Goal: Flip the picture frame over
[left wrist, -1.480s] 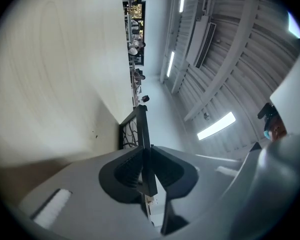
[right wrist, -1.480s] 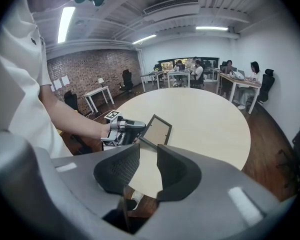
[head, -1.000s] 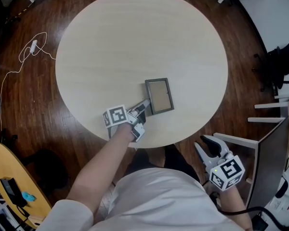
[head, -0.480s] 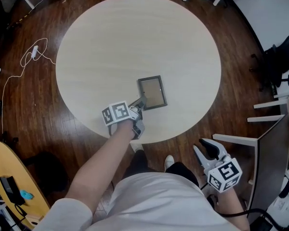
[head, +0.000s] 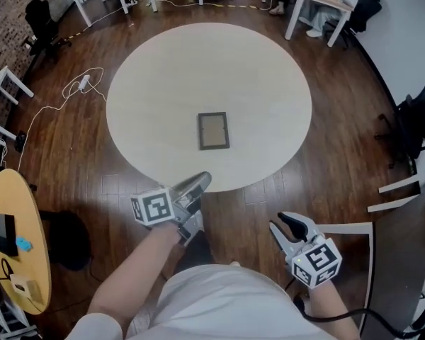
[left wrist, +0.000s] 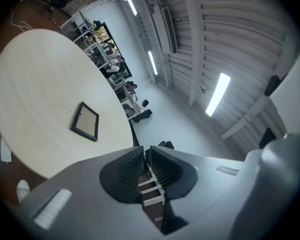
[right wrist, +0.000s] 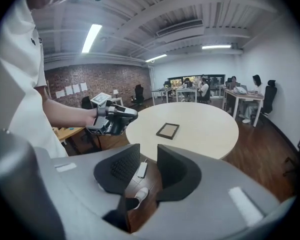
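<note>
The picture frame point(head: 213, 130) lies flat mid-bench point(head: 255, 69), well apart from both grippers; left gripper point(head: 196, 183) fingers together, empty; right gripper point(head: 284, 223) fingers apart, empty

The left claw point(head: 198, 182) has drawn back from the picture frame point(head: 213, 130) and now hangs clear of the table point(head: 170, 76).

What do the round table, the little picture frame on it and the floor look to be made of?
The round table looks like pale wood or laminate, matte, with faint grain. The picture frame has a dark grey border, wood or plastic, unclear; its tan panel may be backing board. The floor is dark glossy wood planks: seams and reflections show.
</note>
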The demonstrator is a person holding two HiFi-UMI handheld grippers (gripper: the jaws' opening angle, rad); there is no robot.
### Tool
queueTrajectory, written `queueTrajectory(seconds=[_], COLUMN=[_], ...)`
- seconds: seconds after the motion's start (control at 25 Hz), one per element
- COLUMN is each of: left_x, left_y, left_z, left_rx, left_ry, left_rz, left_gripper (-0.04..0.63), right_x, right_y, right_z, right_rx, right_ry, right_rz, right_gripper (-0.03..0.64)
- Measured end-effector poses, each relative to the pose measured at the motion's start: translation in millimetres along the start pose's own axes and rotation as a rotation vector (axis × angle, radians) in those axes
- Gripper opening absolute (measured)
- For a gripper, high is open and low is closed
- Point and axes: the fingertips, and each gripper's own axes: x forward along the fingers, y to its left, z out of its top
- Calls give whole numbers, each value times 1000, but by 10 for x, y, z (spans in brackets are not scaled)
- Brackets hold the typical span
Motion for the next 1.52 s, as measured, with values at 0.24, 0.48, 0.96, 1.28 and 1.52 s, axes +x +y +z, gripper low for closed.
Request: queueTrajectory(seconds=[0.24, 0.48, 0.96, 1.28, 1.52], left_x=[-874, -1402, -1960, -2480, -2708], left_y=[-783, -1157, -1500, -1458, -1456], left_z=[-896, -1599, -1755, -2015, -2102], left_rx=[115, 207, 304, 310, 306], left_ry=[-64, 29, 21, 62, 65], left_rz=[2, 27, -67, -92, -102], left_gripper=[40, 40, 40, 40, 40], right_x=[-301, -679, -926, -1058, -1079], right_y=[385, 684, 1288, 1884, 2115], right_z=[-483, -628, -603, -604, -665], right_rx=[-7, -35, -61, -94, -108], right_ry=[-19, -32, -104, -98, -78], right_rz=[94, 140, 86, 60, 51], right_gripper=[108, 110, 110, 110, 109])
